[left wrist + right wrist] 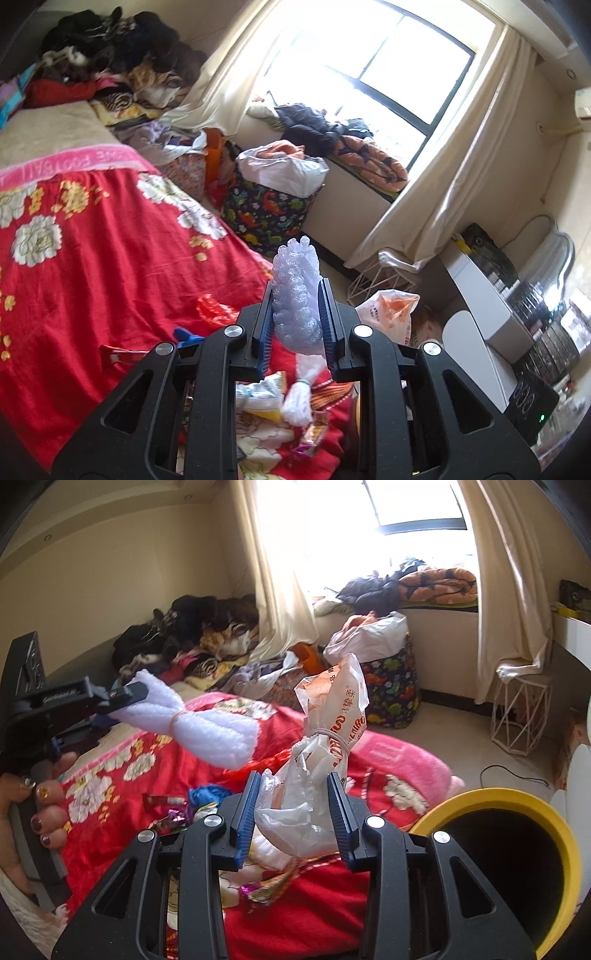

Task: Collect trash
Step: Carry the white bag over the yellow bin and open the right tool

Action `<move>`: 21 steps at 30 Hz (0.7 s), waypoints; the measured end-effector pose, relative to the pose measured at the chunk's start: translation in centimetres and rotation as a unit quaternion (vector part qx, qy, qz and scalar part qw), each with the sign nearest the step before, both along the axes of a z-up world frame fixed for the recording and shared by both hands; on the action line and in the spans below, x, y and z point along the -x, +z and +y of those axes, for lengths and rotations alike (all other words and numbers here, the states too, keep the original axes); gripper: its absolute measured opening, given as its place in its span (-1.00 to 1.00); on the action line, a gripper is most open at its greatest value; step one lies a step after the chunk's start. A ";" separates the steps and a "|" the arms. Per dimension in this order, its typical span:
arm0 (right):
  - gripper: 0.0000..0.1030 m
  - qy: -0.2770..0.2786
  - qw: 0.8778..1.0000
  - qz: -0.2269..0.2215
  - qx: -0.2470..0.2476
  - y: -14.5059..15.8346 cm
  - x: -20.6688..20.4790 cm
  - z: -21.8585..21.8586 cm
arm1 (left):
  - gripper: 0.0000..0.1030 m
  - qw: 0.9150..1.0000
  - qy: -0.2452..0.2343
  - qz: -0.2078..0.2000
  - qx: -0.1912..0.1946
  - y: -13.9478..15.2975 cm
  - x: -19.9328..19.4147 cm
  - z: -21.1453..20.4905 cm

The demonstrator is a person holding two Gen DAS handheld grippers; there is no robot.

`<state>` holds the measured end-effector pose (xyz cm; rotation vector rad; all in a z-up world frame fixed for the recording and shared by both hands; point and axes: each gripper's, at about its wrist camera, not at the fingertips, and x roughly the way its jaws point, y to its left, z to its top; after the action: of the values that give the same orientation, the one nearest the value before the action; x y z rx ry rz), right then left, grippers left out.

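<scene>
My left gripper (297, 291) is shut on a white bubble-wrap bundle (295, 291) tied in the middle, held above the red bed. It shows from the side in the right wrist view (207, 720), where the left gripper (122, 698) clamps one end. My right gripper (295, 786) is shut on a knotted orange-and-white plastic bag (325, 746), also seen in the left wrist view (391, 314). A yellow-rimmed bin (517, 871) stands at the lower right, close under the right gripper. Candy wrappers (173, 818) and a blue scrap (207, 794) lie on the red blanket (92, 258).
A dinosaur-print basket (266, 218) with white bags stands by the window wall. A white wire stool (517, 720) stands under the curtain. Clothes are piled at the bed's far end (110, 48). A white desk (487, 314) with dark items is on the right.
</scene>
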<state>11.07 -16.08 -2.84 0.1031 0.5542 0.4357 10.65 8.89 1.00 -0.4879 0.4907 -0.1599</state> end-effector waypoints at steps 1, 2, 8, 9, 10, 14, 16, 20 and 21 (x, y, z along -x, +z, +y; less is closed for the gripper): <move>-0.32 -0.005 1.000 -0.001 -0.001 0.2 0.1 -0.3 | -0.68 1.000 -0.005 -0.003 -0.004 0.2 0.1 -0.5; -0.32 -0.010 1.000 -0.001 -0.003 0.3 0.2 -0.8 | -0.68 1.000 -0.010 -0.004 -0.008 0.3 0.1 -0.9; -0.32 -0.036 0.999 0.001 -0.011 0.7 0.7 -3.7 | -0.68 0.999 -0.036 -0.006 -0.021 0.6 0.3 -3.7; -0.32 -0.040 0.999 0.001 -0.010 0.7 0.9 -4.1 | -0.68 0.999 -0.040 -0.007 -0.023 0.5 0.3 -4.2; -0.32 -0.044 0.999 0.001 -0.010 0.7 1.0 -4.5 | -0.68 0.999 -0.044 -0.008 -0.026 0.5 0.4 -4.7; -0.32 -0.059 0.998 0.001 -0.009 0.5 1.6 -6.0 | -0.68 0.998 -0.059 -0.005 -0.035 0.2 0.7 -6.3; -0.32 -0.065 0.998 0.003 -0.011 0.4 1.8 -6.7 | -0.68 0.997 -0.067 -0.006 -0.042 0.1 0.9 -7.1; -0.32 -0.080 0.997 0.008 -0.008 0.0 2.3 -8.0 | -0.68 0.996 -0.081 -0.005 -0.048 0.1 1.1 -8.7; -0.32 -0.082 0.997 0.009 -0.007 0.0 2.5 -8.1 | -0.68 0.995 -0.083 -0.005 -0.051 0.1 1.2 -9.0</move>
<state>8.62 -24.22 -2.85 0.1654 0.5556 0.2795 9.49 -0.07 1.09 -0.3465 0.5265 -0.2955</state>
